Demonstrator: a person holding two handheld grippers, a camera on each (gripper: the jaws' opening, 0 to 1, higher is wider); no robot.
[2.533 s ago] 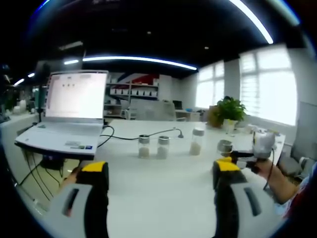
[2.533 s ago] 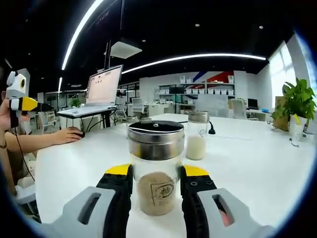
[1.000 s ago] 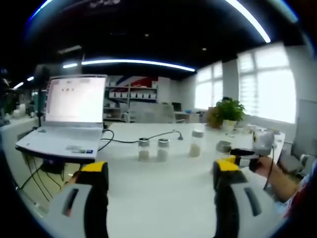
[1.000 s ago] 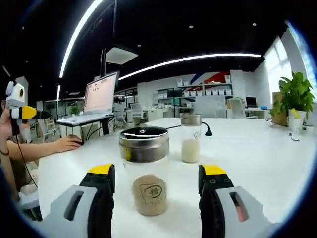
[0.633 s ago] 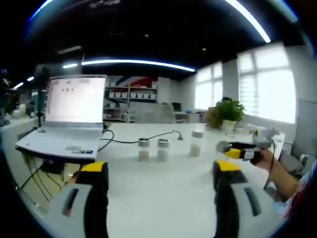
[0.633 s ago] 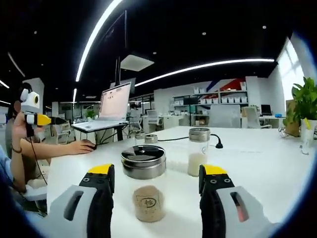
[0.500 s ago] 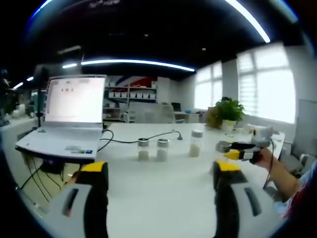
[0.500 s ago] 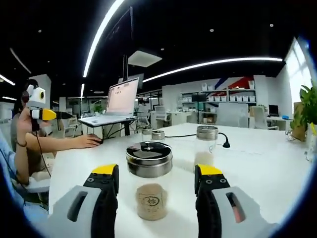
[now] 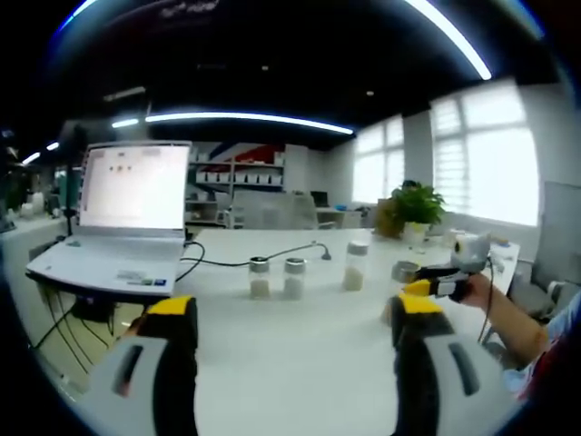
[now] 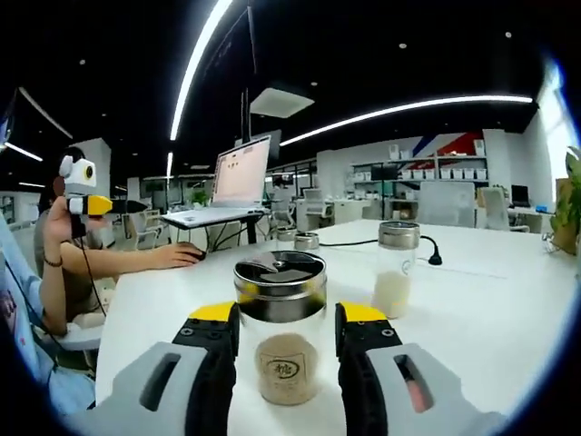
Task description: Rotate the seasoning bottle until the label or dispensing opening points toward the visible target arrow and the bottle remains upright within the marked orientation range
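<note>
The seasoning bottle (image 10: 281, 354) stands upright on the white table (image 10: 490, 336). It is a clear jar with brown powder, a small square label facing my camera, and a steel lid (image 10: 280, 282). My right gripper (image 10: 286, 320) is shut on its sides just below the lid. In the left gripper view the same bottle (image 9: 406, 272) is small at the right, with the right gripper (image 9: 438, 283) and a hand behind it. My left gripper (image 9: 292, 313) is open over the table with nothing between its jaws.
A taller jar of white powder (image 10: 396, 268) stands behind and to the right, with two small jars (image 9: 276, 277) further along. An open laptop (image 9: 127, 213) with a black cable (image 9: 290, 245) sits on the table. A potted plant (image 9: 418, 204) stands at the far end. A person's hand (image 10: 177, 257) rests on the table.
A second ago the right jaws stood open and apart from the bottle; now they have shut on it again. The right view swung slightly. The left gripper has hardly moved.
</note>
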